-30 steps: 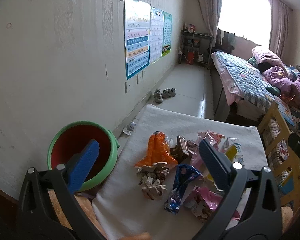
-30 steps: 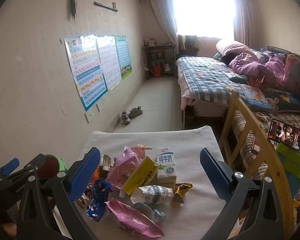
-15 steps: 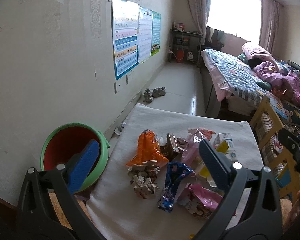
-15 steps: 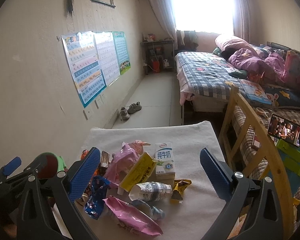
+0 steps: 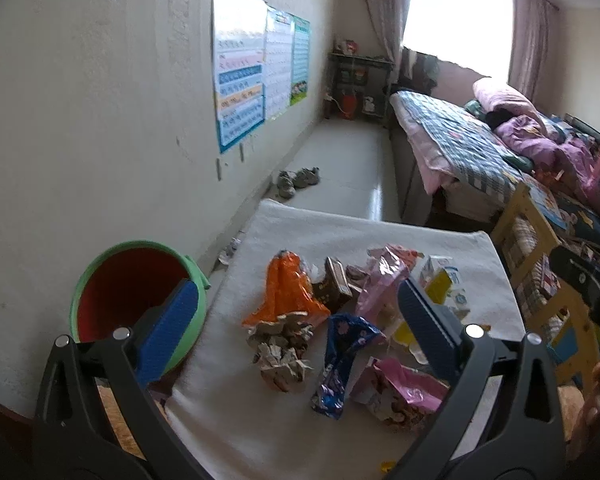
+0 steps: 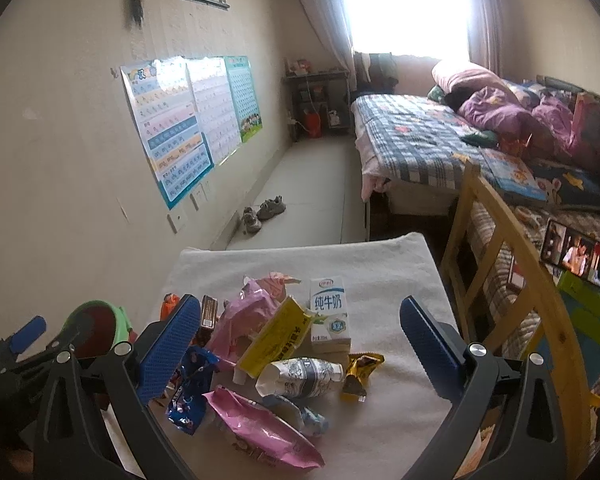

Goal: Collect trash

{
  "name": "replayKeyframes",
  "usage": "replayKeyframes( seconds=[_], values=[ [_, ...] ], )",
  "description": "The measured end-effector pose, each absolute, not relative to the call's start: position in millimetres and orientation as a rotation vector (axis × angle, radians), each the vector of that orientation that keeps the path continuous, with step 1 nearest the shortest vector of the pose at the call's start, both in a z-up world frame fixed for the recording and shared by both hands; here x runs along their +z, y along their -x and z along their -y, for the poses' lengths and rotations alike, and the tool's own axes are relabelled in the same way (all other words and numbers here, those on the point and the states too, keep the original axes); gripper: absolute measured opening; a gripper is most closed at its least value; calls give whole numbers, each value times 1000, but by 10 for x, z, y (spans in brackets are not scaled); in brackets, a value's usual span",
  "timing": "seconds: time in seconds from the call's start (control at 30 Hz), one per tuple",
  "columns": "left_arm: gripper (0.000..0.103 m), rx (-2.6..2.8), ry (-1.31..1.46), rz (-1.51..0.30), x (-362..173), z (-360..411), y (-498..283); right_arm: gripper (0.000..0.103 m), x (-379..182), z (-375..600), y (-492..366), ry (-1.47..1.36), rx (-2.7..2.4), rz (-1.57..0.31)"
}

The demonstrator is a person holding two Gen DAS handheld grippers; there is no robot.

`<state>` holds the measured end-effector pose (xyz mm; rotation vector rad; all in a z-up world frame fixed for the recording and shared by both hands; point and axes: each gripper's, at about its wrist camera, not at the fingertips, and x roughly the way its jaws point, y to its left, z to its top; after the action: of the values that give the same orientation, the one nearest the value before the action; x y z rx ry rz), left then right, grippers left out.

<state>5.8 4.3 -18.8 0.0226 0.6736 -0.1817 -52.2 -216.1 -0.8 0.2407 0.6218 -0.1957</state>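
Trash lies on a white towel-covered table: an orange wrapper, crumpled brown paper, a blue wrapper, a pink bag. The right wrist view shows a white milk carton, a yellow packet, a gold wrapper and a pink bag. A green bin with red inside stands left of the table. My left gripper is open and empty above the pile. My right gripper is open and empty above the carton side.
A wall with posters runs along the left. A wooden chair stands right of the table, with a phone propped on it. A bed is behind. Shoes lie on the floor. The left gripper shows in the right wrist view.
Both grippers stay open and empty. The left wrist view has shifted slightly, with the trash pile now sitting a little further left between its fingers.
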Motion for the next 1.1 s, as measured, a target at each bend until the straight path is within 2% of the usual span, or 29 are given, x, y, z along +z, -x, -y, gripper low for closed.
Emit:
replayKeyframes(
  seconds=[0.27,0.43,0.7,0.77,0.93,1.1],
  values=[
    [95,-269,-46,-779,-482,71,-128,96,-61,2192,483,-229,-196,-642],
    [87,-304,-53,-898,-820,124,-222,96,-161,2262,437,-227,-197,-691],
    [86,-307,-57,-973,-1096,148,-313,96,-272,2267,387,-224,-178,-735],
    [82,-316,-64,-1001,-1190,167,-355,96,-306,2241,363,-214,-164,-753],
    [60,-352,-75,-1092,-1441,238,-443,96,-395,2245,352,-192,-138,-787],
    [49,-386,-84,-1130,-1564,288,-438,96,-448,2307,360,-200,-131,-813]
  ],
)
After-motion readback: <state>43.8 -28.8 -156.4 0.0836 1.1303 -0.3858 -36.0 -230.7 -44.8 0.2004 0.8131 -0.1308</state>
